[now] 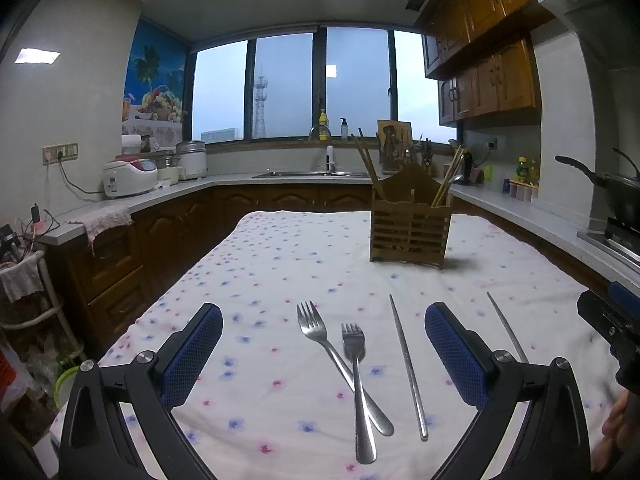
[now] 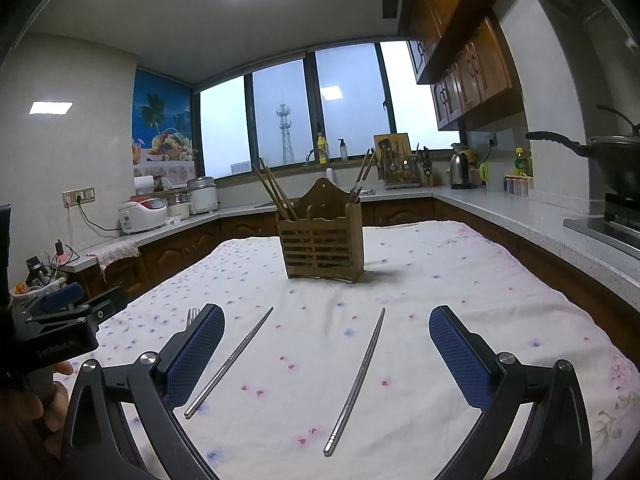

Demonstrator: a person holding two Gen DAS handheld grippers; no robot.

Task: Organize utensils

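Two steel forks lie crossed on the flowered cloth, the longer fork (image 1: 320, 340) and the shorter fork (image 1: 356, 364), between the fingers of my open left gripper (image 1: 324, 320). One metal chopstick (image 1: 408, 364) lies just right of them, and a second chopstick (image 1: 506, 328) lies beyond the right finger. My right gripper (image 2: 326, 322) hangs open over both chopsticks, the left one (image 2: 232, 360) and the right one (image 2: 358, 376). A wooden utensil holder (image 2: 322, 236) with wooden chopsticks stands upright further back, also seen as the holder (image 1: 412, 220) in the left wrist view.
The table cloth (image 2: 460, 280) covers the whole table. Kitchen counters run along the left, back and right, with a rice cooker (image 1: 128, 178), a sink (image 1: 312, 174) and a wok (image 2: 612, 160) on a stove. The other gripper (image 2: 56, 328) and a hand show at the left edge.
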